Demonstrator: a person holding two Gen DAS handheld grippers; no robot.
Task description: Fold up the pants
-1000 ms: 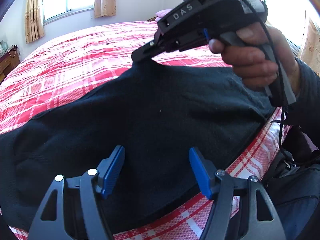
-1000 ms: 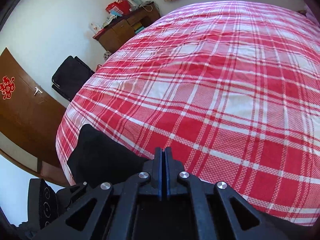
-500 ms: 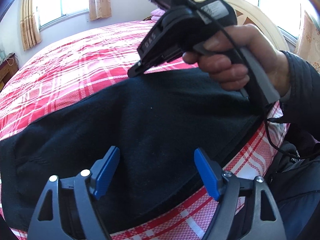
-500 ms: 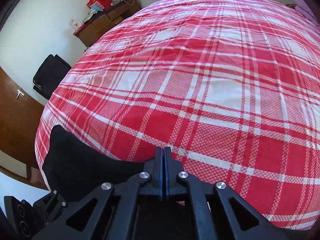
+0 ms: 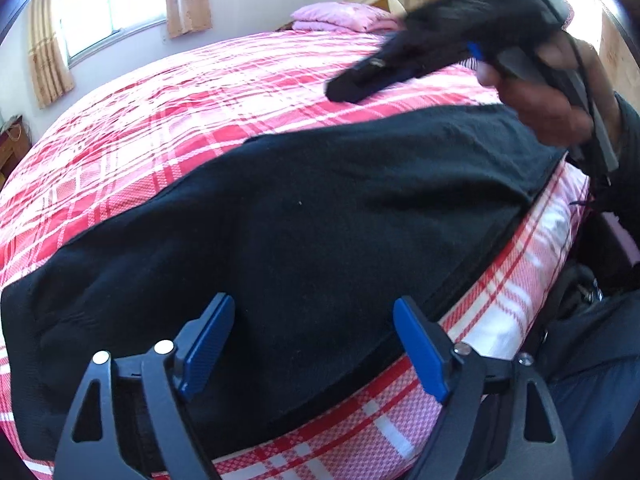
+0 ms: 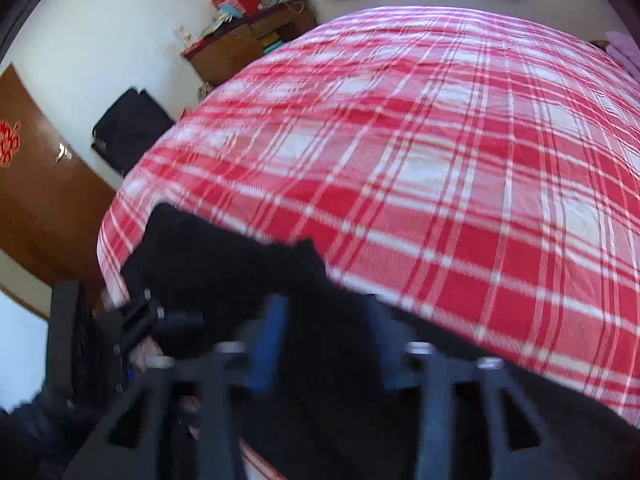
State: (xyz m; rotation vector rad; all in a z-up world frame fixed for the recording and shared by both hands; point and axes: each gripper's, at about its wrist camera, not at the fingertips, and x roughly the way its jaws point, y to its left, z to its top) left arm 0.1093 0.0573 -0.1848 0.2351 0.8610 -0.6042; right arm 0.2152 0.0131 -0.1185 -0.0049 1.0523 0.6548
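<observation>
The black pants (image 5: 304, 224) lie folded flat along the near edge of the bed. My left gripper (image 5: 312, 336) is open and empty, its blue pads just above the pants' near part. My right gripper (image 6: 324, 320) is open, blurred by motion, with the pants (image 6: 224, 264) below it. In the left wrist view the right gripper (image 5: 352, 88) hovers above the bed beyond the pants' far edge, clear of the cloth.
The bed has a red and white plaid cover (image 6: 440, 152). Pink pillows (image 5: 340, 18) lie at its head. A wooden cabinet (image 6: 248, 40), a black bag (image 6: 128, 128) and a brown door (image 6: 36, 208) stand beyond the bed's far side.
My right gripper has opened and let go of the pants' edge, then lifted away. The raised cloth has dropped flat on the bed. My left gripper has stayed open.
</observation>
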